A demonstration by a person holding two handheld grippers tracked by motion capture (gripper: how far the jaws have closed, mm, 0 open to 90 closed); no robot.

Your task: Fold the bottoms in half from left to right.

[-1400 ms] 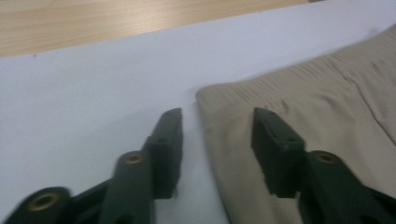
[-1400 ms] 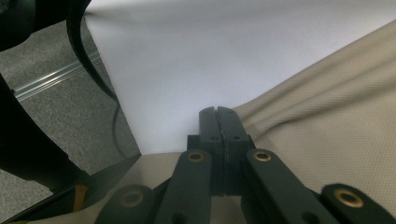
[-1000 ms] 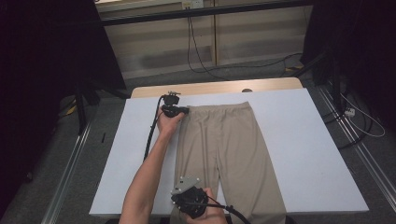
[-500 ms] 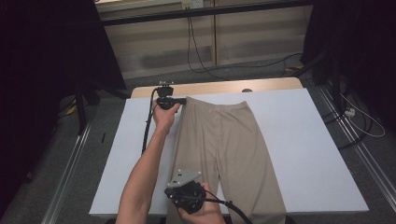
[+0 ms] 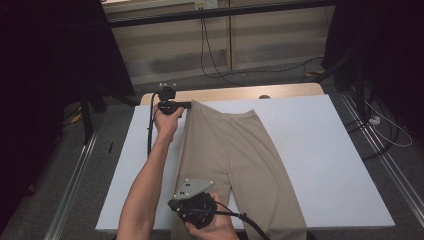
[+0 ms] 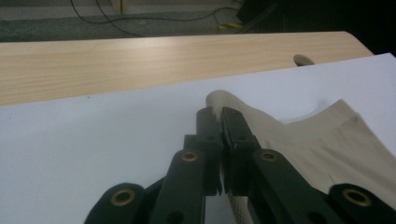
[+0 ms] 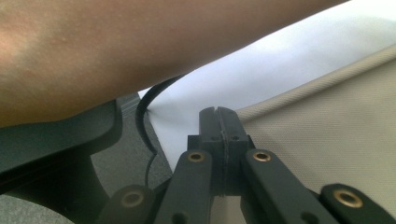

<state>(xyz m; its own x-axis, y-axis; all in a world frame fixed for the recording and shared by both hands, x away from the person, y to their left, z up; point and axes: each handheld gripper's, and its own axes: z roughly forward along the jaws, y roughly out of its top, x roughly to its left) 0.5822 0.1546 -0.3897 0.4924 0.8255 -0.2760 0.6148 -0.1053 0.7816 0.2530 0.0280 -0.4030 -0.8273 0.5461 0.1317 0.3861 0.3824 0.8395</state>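
A white worktop [image 5: 325, 165] carries beige trousers [image 5: 235, 165] lying flat, waistband far. No writing is legible. The left hand-held gripper [image 6: 218, 122] pinches the waistband corner; the right hand-held gripper [image 7: 218, 122] is clamped on the near leg's edge.

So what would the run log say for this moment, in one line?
left claw: shut on trousers waistband corner | right claw: shut on trouser leg edge | board: white

The trousers [image 5: 235, 150] are matt beige cloth with a fine weave. The board [image 5: 320, 150] under them is smooth matt white. The table [image 6: 140, 60] is pale grained wood. The jaws are matt black plastic.
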